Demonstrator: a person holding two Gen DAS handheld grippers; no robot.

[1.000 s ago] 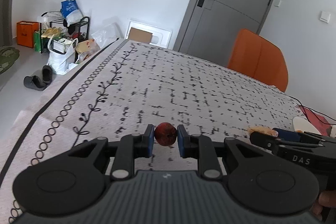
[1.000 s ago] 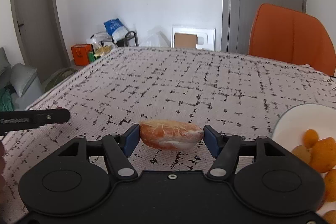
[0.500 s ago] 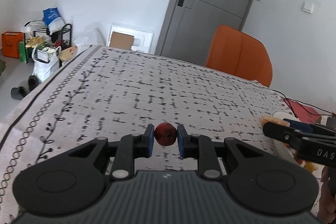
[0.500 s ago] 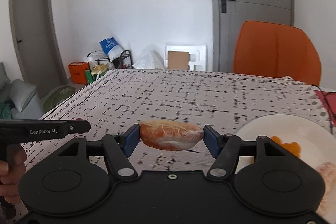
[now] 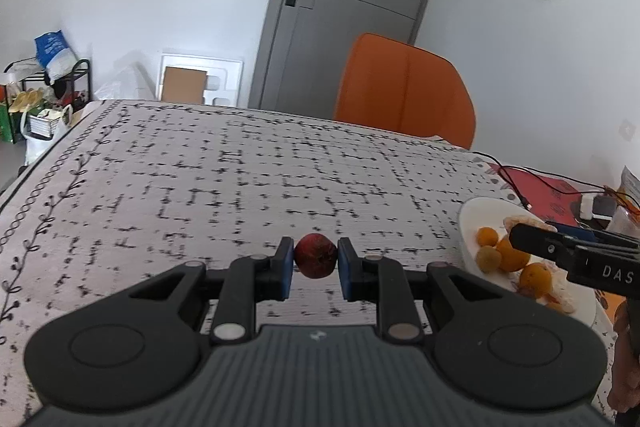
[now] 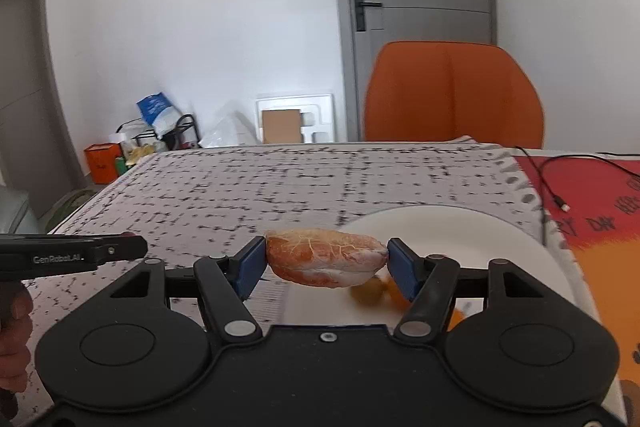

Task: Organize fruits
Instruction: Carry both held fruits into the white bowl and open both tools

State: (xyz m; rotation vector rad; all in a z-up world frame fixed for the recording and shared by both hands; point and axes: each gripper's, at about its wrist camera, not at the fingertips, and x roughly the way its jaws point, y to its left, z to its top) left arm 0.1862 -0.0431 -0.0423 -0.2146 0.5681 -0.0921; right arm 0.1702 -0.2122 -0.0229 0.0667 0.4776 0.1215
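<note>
White walls and a grey door [image 5: 344,23] with a dark lever handle close off the room behind a table spread with a pale tablecloth [image 5: 248,171] printed in broken black dashes, edged on its left side with a vine-and-ring border. An orange chair [image 6: 452,95] stands at the table's far edge, and a white foam packing tray holding a cardboard piece [image 5: 200,83] leans against the wall beside the door. Bags and a black wire rack [image 5: 52,83] crowd the floor at far left. At the right end of the table lies a red mat [image 6: 592,203] with partly readable orange lettering, crossed by a black cable. The left gripper [image 5: 315,269] has its blue pads closed tight on a small dark red fruit [image 5: 315,255], held above the cloth. The right gripper [image 6: 327,267] is clamped on a peeled orange segment cluster [image 6: 326,257], held over the near rim of a white plate [image 6: 460,227]. Several small orange fruits [image 5: 508,257] lie on the plate. The left gripper's side reads "GenRobot.AI" in the right wrist view; the right one shows "DAS" in the left wrist view.
</note>
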